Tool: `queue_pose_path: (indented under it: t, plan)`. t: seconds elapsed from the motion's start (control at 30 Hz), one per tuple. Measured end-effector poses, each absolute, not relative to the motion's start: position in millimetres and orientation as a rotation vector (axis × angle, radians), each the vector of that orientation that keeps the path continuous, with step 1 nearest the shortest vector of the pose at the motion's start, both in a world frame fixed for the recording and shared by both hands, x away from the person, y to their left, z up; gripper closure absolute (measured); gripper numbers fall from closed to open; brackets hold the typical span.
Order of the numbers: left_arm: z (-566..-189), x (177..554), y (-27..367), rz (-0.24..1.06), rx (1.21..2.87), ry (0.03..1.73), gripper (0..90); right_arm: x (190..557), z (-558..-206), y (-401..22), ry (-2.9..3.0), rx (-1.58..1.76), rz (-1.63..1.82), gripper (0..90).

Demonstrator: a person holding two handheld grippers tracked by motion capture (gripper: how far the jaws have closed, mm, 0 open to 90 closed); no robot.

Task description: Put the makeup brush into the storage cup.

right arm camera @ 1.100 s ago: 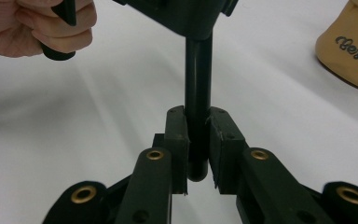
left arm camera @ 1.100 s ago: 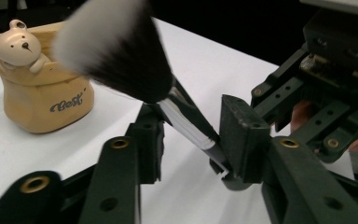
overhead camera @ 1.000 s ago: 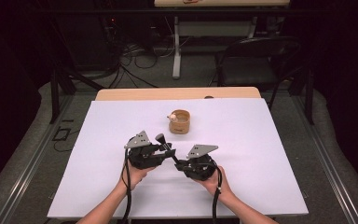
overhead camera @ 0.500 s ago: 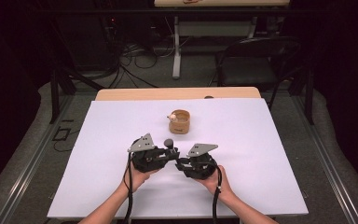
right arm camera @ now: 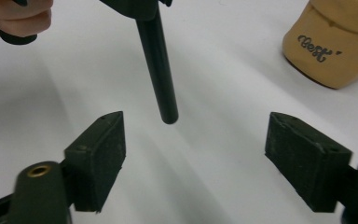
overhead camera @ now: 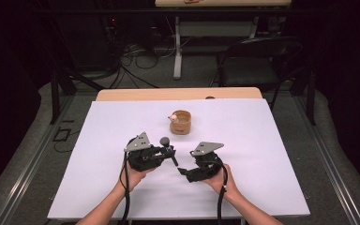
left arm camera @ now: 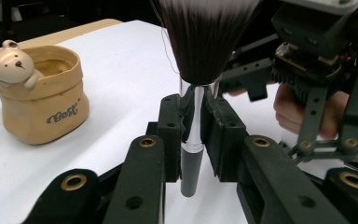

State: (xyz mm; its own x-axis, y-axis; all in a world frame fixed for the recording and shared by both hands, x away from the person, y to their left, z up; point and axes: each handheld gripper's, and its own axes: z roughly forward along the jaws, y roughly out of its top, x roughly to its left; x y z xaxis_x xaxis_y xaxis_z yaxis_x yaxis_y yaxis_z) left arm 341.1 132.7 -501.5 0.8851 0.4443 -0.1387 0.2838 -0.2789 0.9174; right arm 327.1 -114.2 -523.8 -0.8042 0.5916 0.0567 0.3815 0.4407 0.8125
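A makeup brush [left arm camera: 200, 46] with dark bristles, a silver ferrule and a black handle stands between my left gripper's [left arm camera: 193, 116] pads, which are shut on the ferrule. In the high view the left gripper [overhead camera: 168, 152] holds the brush [overhead camera: 164, 140] with its head up at mid-table. My right gripper [overhead camera: 183, 171] sits just to its right, and its jaws have just been opening. In the right gripper view the handle's end [right arm camera: 158, 70] hangs free at the mouth of the open right gripper [right arm camera: 196, 149], touching neither pad.
A tan sack-shaped pot [overhead camera: 181, 123] with a small bear figure on its rim stands behind the grippers on the white table sheet [overhead camera: 272, 154]. The pot [left arm camera: 46, 100] is left of the brush in the left gripper view. A dark chair [overhead camera: 258, 61] stands beyond the table.
The right gripper's jaws have opened off the brush handle and drawn a little away to the right. The left gripper has closed on the brush and stayed in place.
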Motion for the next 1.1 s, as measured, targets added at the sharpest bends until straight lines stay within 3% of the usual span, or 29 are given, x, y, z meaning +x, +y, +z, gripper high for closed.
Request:
queue_pose_path:
  t: [0.63, 1.1]
  plan:
    - [-498, 344, 140, 0.230, 1.915, 0.546, 76.8, 323, -511, -143, 2.468, 0.782, 1.327, 0.6]
    - [-497, 350, 145, 0.243, 1.930, 0.555, 76.8, 313, -497, -176, 2.355, 0.760, 1.412, 0.0]
